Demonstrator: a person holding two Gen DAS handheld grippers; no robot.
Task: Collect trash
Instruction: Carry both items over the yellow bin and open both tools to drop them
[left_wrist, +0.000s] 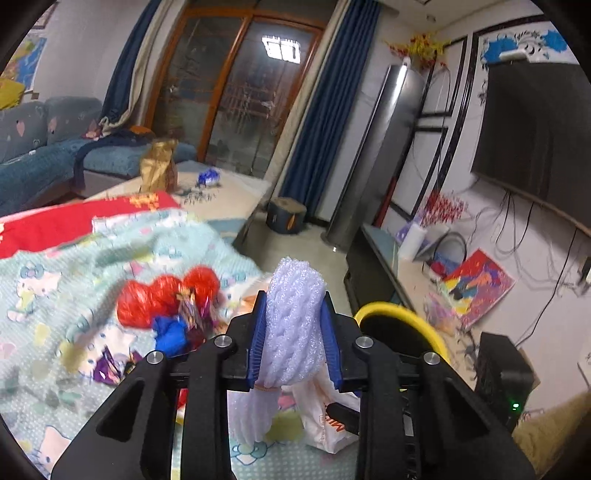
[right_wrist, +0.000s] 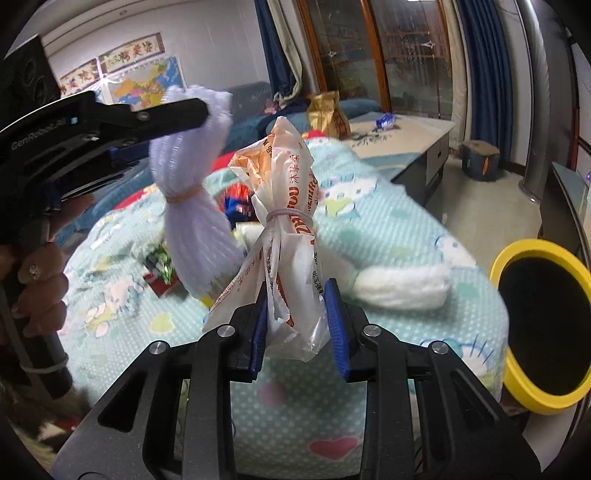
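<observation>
**Op A:** My left claw (left_wrist: 294, 334) is clamped on a roll of white foam netting (left_wrist: 295, 325) tied with a tan rubber band; it fills the lower middle of my left view. Its blue pads (left_wrist: 256, 339) press both sides.

**Op B:** I see that roll (right_wrist: 192, 199) upper left in the right view, lifted off the bed. My right claw (right_wrist: 298, 325) is gripping a crumpled white plastic bag (right_wrist: 291, 206) with orange print, cinched by a pale band. I read Chinese characters and part of a Latin word ending "OU"; the rest is creased away.

**Op A:** The left tool body (right_wrist: 74, 129) carries "GenRobot.AI", and a hand (right_wrist: 37, 280) holds its grip at the left edge.

**Op B:** The yellow-rimmed bin (right_wrist: 539, 325) sits at the right edge, its inside black; I can't tell what's in it.

**Op A:** Red mesh netting (left_wrist: 166, 295) and blue and purple wrappers (left_wrist: 173, 336) lie on the cartoon-cat blanket (left_wrist: 55, 295), centre left. A gold bag (left_wrist: 159, 170) stands on the far surface (left_wrist: 229, 192).
</observation>
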